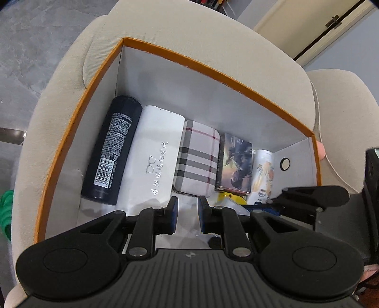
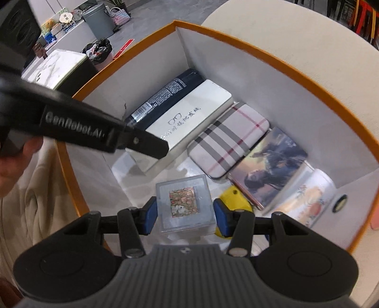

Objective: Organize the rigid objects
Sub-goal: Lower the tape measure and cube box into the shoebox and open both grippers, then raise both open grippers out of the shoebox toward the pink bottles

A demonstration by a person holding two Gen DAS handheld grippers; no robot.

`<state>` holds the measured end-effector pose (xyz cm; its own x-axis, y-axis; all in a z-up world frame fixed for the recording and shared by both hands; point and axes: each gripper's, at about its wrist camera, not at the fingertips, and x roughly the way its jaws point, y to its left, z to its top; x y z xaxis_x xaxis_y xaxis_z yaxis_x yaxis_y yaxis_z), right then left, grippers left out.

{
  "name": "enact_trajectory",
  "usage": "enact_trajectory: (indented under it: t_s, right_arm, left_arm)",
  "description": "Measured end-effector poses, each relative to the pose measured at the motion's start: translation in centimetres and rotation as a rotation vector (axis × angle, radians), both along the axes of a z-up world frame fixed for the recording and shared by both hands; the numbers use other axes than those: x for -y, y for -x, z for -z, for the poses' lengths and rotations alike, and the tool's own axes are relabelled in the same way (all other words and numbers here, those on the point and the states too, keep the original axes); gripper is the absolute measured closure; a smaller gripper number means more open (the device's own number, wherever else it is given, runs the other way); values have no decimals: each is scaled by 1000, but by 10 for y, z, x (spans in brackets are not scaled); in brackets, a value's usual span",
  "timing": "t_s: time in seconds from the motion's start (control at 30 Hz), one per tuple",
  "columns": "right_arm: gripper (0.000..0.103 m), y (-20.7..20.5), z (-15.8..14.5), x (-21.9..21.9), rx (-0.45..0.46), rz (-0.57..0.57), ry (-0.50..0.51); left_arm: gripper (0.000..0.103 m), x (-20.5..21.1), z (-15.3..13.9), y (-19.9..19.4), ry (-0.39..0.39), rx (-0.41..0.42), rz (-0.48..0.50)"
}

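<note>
An orange-rimmed white box (image 1: 213, 68) (image 2: 284, 64) sits on a beige armchair. Side by side inside it lie a dark bottle (image 1: 111, 151) (image 2: 165, 92), a white glasses case (image 1: 154, 156) (image 2: 187, 118), a plaid case (image 1: 197, 158) (image 2: 232, 139), a picture box (image 1: 234, 163) (image 2: 270, 165) and a white printed can (image 1: 263, 175) (image 2: 310, 196). A yellow item (image 2: 236, 196) lies in front of them. My right gripper (image 2: 186, 218) is shut on a clear plastic case (image 2: 186, 206) with a picture inside, low over the box floor. My left gripper (image 1: 188, 213) hovers above the box, jaws nearly together and empty.
The beige armchair cushion (image 1: 189, 28) surrounds the box. A second beige seat (image 1: 343, 99) stands to the right. Grey floor (image 1: 28, 47) lies beyond, with a grey bin (image 2: 97, 16) and a marble-topped block (image 2: 61, 66). A person's hand (image 2: 14, 161) holds the left gripper.
</note>
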<state>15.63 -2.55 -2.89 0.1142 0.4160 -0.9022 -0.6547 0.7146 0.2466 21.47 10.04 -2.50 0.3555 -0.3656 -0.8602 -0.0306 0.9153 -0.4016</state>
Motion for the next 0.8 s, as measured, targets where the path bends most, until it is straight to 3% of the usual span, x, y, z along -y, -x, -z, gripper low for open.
enact_trajectory:
  t_s: [0.17,0.53,0.7,0.8]
  right_arm:
    - [53,-9,7,-21,13,-66,10]
    - [53,-8,18,-49,110,-325,53]
    - [50,-5,10,-43,115,-315,69]
    - [38,-3,7,-37,123,-275,99]
  left_arm:
    - [84,-4,0,0,-21,18,-9]
    - [84,-12,3,3,-2,1,-29]
    - [84,-9,6,3,5,-7,-22]
    - [84,-8,7,4,11,-8,-22]
